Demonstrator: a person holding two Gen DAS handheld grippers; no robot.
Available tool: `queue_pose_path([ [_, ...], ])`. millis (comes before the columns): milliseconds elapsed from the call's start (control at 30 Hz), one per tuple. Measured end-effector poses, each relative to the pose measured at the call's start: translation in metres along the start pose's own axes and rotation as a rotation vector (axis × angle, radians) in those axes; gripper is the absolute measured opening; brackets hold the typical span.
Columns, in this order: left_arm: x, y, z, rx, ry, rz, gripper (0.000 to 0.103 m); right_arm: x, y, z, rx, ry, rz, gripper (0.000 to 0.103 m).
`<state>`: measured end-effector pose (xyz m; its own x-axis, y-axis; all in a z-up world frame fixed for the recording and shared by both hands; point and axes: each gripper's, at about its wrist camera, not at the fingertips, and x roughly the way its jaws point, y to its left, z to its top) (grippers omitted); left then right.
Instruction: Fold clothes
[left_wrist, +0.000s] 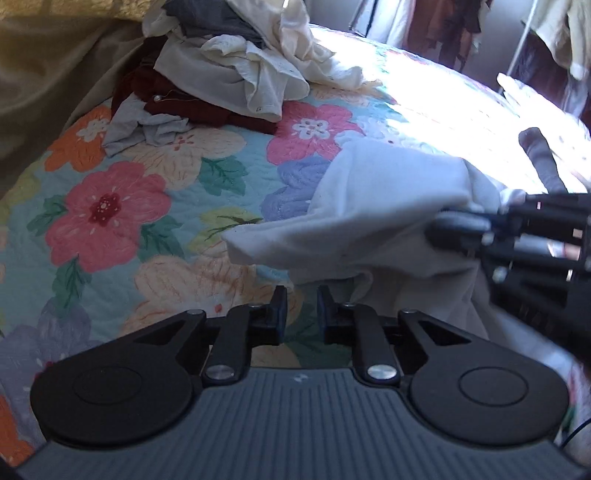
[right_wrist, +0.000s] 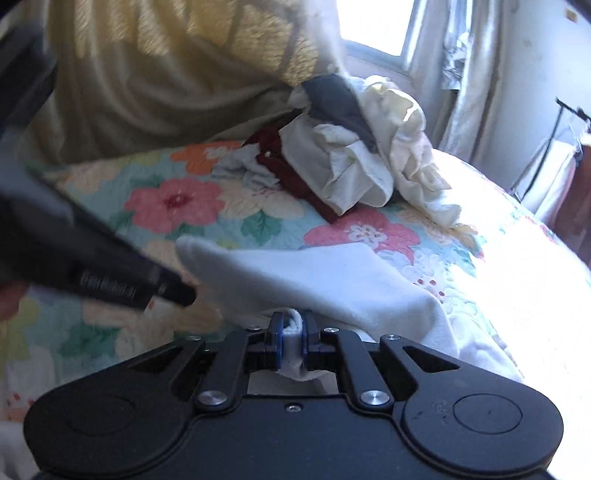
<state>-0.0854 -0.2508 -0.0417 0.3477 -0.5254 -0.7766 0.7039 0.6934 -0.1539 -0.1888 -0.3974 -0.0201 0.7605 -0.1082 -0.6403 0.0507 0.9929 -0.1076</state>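
Note:
A white garment (left_wrist: 369, 221) lies partly lifted on the floral quilt (left_wrist: 110, 221). In the left wrist view my left gripper (left_wrist: 302, 306) stands open just short of the garment's near edge, with only quilt showing between its fingers. My right gripper (left_wrist: 443, 229) comes in from the right, shut on a bunched fold of the garment. In the right wrist view a hem of the white garment (right_wrist: 332, 273) is pinched in my right gripper (right_wrist: 293, 328). The left gripper (right_wrist: 181, 291) appears blurred at the left, its tip close to the cloth's left corner.
A pile of unfolded clothes (left_wrist: 240, 66), cream, grey, dark red and pale blue, sits at the far side of the bed. A beige blanket (right_wrist: 147, 74) rises behind it. Garments hang on a rack (left_wrist: 443, 29) beyond the bed. Strong sunlight washes out the quilt's right part (right_wrist: 517, 277).

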Motion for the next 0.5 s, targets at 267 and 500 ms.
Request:
queue_pose_path([
  [267, 0.003, -0.01, 0.004, -0.045, -0.02, -0.136, 0.055, -0.044, -0.04, 0.024, 0.126, -0.185, -0.116, 0.009],
  [500, 0.04, -0.011, 0.03, -0.048, 0.012, -0.149, 0.082, -0.049, -0.063, 0.025, 0.169, -0.176, -0.205, 0.009],
])
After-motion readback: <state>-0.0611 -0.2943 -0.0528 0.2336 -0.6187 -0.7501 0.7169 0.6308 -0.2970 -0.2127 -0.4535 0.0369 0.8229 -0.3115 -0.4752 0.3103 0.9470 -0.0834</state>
